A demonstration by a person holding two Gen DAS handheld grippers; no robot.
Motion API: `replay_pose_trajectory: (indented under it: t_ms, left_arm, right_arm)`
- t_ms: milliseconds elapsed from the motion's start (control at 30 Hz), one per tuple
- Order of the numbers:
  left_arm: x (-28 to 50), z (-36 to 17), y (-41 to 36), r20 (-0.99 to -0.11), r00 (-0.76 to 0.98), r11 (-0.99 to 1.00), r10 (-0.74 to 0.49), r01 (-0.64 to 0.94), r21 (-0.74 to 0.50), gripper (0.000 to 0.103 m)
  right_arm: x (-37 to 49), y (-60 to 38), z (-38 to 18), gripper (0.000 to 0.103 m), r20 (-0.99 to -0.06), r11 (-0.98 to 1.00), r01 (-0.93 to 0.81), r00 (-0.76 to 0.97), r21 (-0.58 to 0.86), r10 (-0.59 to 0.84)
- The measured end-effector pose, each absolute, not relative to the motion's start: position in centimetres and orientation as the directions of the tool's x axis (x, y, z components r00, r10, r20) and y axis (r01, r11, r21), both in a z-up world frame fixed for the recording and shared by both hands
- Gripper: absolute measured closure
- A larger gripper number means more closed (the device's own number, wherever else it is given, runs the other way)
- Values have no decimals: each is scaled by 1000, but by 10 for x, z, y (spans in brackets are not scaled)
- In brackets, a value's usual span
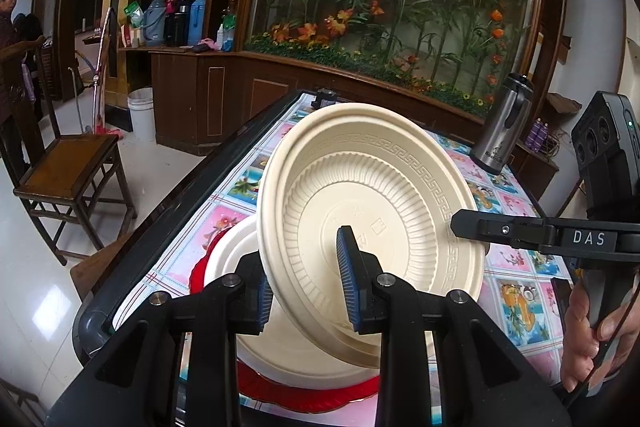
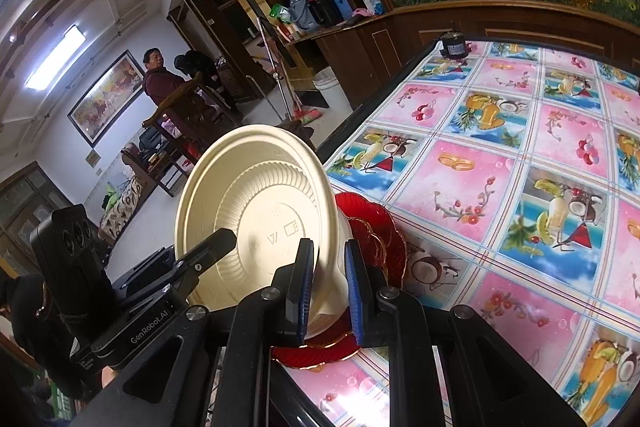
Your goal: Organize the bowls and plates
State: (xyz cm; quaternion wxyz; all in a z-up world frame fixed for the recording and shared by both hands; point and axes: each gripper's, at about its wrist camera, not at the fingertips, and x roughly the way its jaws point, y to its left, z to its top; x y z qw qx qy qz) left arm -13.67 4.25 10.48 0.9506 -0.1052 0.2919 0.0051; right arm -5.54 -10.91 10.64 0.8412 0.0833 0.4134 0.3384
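Step in hand: transfer of one cream plate (image 1: 372, 211) onto a stack. The plate is tilted steeply, underside toward both cameras, above a second cream plate (image 1: 288, 351) that rests on red scalloped plates (image 1: 304, 393) near the worktop (image 1: 520, 307) corner.

Left claw (image 1: 308, 291): jaws nearly closed, clamped on the lower rim of the tilted plate, one blue pad (image 1: 348, 279) on the underside, the other behind the rim. Right claw (image 2: 328, 291): jaws narrow, pinching the opposite rim; in the left wrist view its black finger (image 1: 480, 227) reaches onto the rim from the right. A hand (image 1: 592, 331) grips the right handle.

Next move, as a judgement: level the plate, centre it over the cream plate beneath, lower until nested, then release both claws together. Uneven release risks the light plate sliding off the stack.

Surface: glossy patterned cloth of pink and blue fruit panels, black edging. A steel flask (image 1: 504, 131) stands at the far side.

Room: dark wood cabinet, glass panel with artificial flowers (image 1: 400, 7), wooden chair (image 1: 68, 163), white bucket (image 1: 142, 111), tiled floor; a person (image 2: 160, 75) stands in the background.
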Motion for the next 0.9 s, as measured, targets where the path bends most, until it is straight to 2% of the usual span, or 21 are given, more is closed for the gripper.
replay_pose_trajectory:
  t_ms: [900]
  left_arm:
    - [-126,82,53,-621,784,978,-26,-109,-178,77]
  right_arm:
    - [-42,-90,81,88,-677,753,-495,374,433,635]
